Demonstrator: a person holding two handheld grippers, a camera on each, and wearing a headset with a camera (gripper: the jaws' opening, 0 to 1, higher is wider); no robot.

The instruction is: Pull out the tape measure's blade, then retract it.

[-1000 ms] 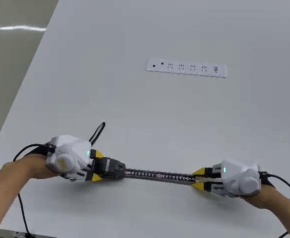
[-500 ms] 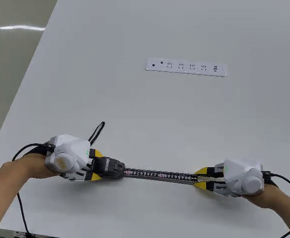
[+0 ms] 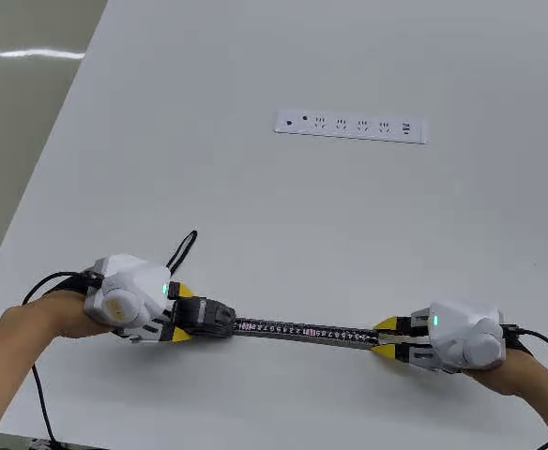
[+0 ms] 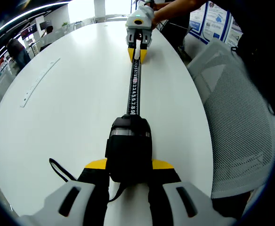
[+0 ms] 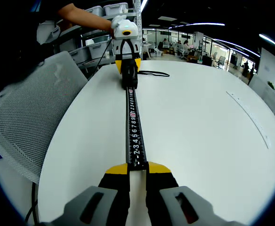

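Note:
A black tape measure case [image 3: 211, 318] [image 4: 129, 148] lies near the table's front edge, and my left gripper [image 3: 182, 314] [image 4: 129, 165] is shut on it. Its dark blade [image 3: 302, 331] [image 4: 134, 85] [image 5: 134, 129] with white numbers runs flat along the table to the right. The blade's end sits between the yellow tips of my right gripper [image 3: 384, 337] [image 5: 137, 167], which is shut on it. In the left gripper view the right gripper [image 4: 138, 47] shows at the blade's far end. In the right gripper view the left gripper [image 5: 127, 60] holds the case [image 5: 129, 77] at the far end.
A white power strip [image 3: 350, 127] lies further back on the white table [image 3: 255, 206]. A black strap loop [image 3: 184, 249] trails from the case. A mesh office chair [image 4: 241, 117] [image 5: 29, 108] stands at the table's front edge.
The right gripper has moved a little further right with the blade's end, so slightly more blade lies out. The left gripper and the case have stayed put.

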